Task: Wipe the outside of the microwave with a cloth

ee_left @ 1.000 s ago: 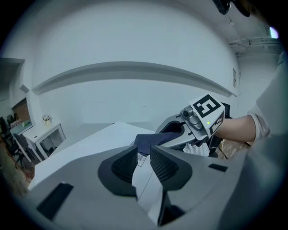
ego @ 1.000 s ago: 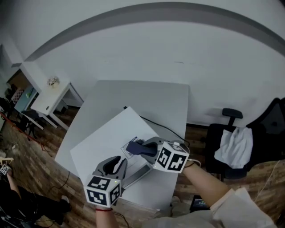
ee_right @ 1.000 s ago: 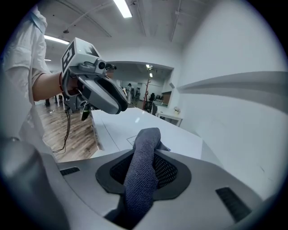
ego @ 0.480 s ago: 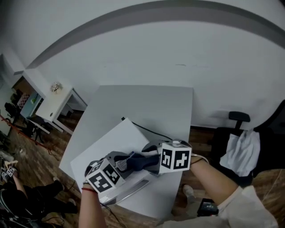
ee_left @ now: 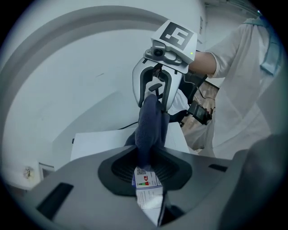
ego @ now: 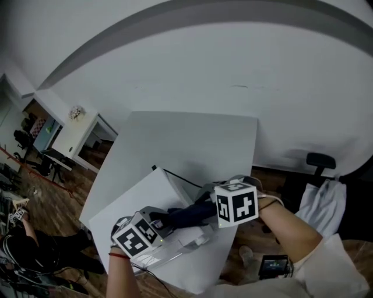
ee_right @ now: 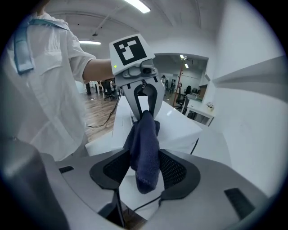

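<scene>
We log left gripper (ee_left: pixel 146 170): jaws have just been closing, now pinch cloth (ego: pixel 189 214) | right gripper (ee_right: pixel 145 170): jaws have just been opening, cloth end loose between | cloth runs tool to tool, microwave (ego: pixel 134 198) top beneath, left nearer.

You are working in an office or lab room. Plain white walls (ego: pixel 204 70) enclose a wood floor (ego: pixel 58 201). White tables (ego: pixel 192 137) stand about, with a cable (ego: pixel 178 174) trailing over the nearest. A black swivel chair (ego: pixel 319 161) sits by the wall. The right gripper view shows ceiling strip lights (ee_right: pixel 138 6) and further desks (ee_right: pixel 200 112) beyond.
</scene>
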The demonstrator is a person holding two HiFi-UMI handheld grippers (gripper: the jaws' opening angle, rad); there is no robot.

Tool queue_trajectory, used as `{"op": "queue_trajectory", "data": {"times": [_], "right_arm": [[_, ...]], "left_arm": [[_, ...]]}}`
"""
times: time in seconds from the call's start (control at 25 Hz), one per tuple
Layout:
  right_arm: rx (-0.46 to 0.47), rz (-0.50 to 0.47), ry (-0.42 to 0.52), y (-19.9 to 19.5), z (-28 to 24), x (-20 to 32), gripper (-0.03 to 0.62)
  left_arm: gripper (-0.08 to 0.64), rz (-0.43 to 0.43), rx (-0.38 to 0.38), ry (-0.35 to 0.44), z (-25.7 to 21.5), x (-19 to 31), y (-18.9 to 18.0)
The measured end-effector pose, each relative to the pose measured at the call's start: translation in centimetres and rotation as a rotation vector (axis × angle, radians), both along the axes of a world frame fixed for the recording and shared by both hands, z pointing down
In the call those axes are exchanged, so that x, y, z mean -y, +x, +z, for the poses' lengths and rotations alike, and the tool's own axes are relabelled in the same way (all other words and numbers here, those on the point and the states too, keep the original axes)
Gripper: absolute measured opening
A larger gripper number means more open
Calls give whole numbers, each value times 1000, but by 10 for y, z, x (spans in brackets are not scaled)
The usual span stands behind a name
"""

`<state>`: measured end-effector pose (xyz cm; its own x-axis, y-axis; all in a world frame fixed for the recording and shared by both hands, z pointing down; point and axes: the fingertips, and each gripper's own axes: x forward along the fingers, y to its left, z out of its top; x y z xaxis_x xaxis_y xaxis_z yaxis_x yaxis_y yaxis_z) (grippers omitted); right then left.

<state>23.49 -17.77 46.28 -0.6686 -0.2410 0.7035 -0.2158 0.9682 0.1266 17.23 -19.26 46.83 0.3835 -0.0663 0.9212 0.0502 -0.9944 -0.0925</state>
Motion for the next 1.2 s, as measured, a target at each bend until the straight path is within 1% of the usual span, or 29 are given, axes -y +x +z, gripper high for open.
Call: {"op": "queue_trajectory", "data": {"times": [0.04, 0.08, 0.12, 0.28, 0.4, 0.6, 0.68, 0.76, 0.84, 0.96, 1.0, 1.08, 1.2], "right_arm": [[-29, -6, -2, 6, 5, 2, 197], [-54, -15, -4, 10, 10, 5, 132], [-71, -26, -8, 11, 15, 8, 97], [-90, -51, -22, 10, 26, 30, 79], [-79, -20, -25, 11, 34, 53, 71], [-67, 36, -45, 9, 55, 97, 69], [-45, 71, -80, 5, 64, 112, 69], [-3, 119, -120, -2, 72, 125, 69], [38, 174, -122, -8, 74, 140, 69], [72, 243, -128, -9, 80, 159, 69], [81, 251, -129, -9, 82, 163, 69], [93, 234, -117, -11, 83, 170, 69], [85, 180, -56, -13, 81, 174, 69]], "left_arm": [[87, -10, 13, 3, 1, 2, 1], [87, -16, 26, 8, 0, 5, 3], [87, -19, 37, 19, -2, 9, 4], [87, -31, 73, 67, -16, 33, 15], [87, -55, 82, 86, -15, 48, 25], [87, -87, 99, 86, -11, 78, 41], [87, -95, 110, 89, -11, 90, 45], [87, -111, 122, 97, -11, 102, 46], [88, -133, 129, 114, -11, 114, 45], [87, -167, 133, 133, -8, 130, 45], [87, -176, 135, 134, -6, 134, 46], [87, -186, 144, 136, -6, 138, 48], [87, -190, 158, 149, -7, 140, 51]]}}
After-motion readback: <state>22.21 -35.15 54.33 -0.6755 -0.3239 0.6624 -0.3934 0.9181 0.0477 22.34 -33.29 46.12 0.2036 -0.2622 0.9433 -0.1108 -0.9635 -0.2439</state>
